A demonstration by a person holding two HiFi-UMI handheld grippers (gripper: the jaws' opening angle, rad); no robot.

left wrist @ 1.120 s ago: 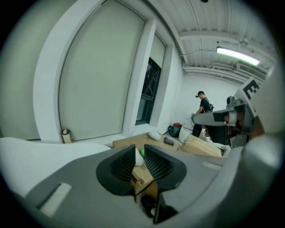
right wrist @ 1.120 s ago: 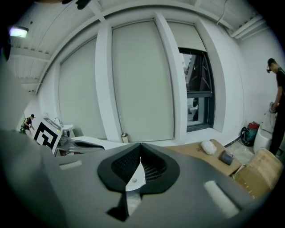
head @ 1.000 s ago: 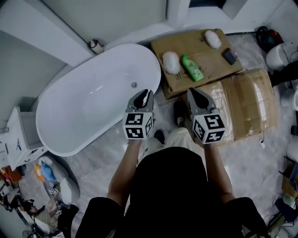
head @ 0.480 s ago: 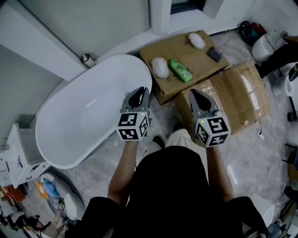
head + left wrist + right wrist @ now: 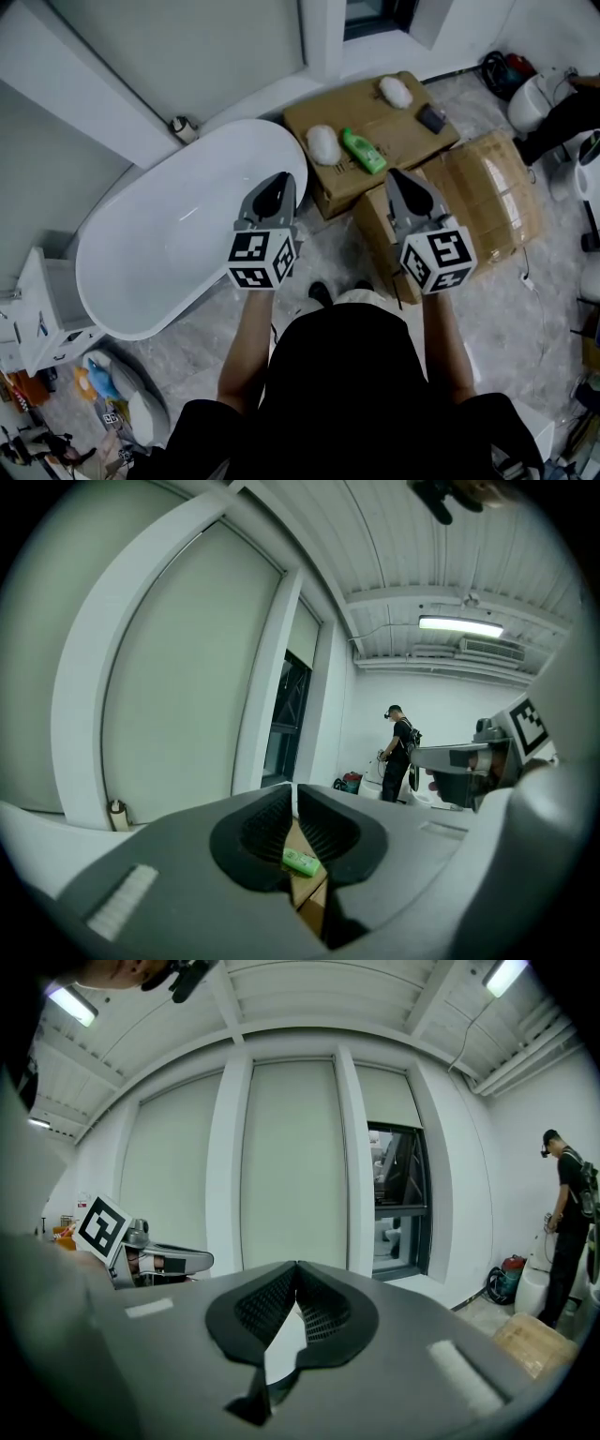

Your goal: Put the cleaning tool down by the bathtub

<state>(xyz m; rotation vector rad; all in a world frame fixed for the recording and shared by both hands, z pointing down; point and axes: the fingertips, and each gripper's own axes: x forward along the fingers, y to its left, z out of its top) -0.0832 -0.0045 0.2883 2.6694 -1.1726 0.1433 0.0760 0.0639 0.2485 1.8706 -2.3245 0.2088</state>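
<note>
Black-and-white square markers on the left gripper and right gripper; white bathtub beside the left one; green bottle, brown cardboard ahead.

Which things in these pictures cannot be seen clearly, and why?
Bottle label: head view, too small to read.
Dark item on the box: head view, too small to name.
Shoes: head view, mostly hidden by the torso.
Clutter, lower left: head view, cut by the edge.
</note>
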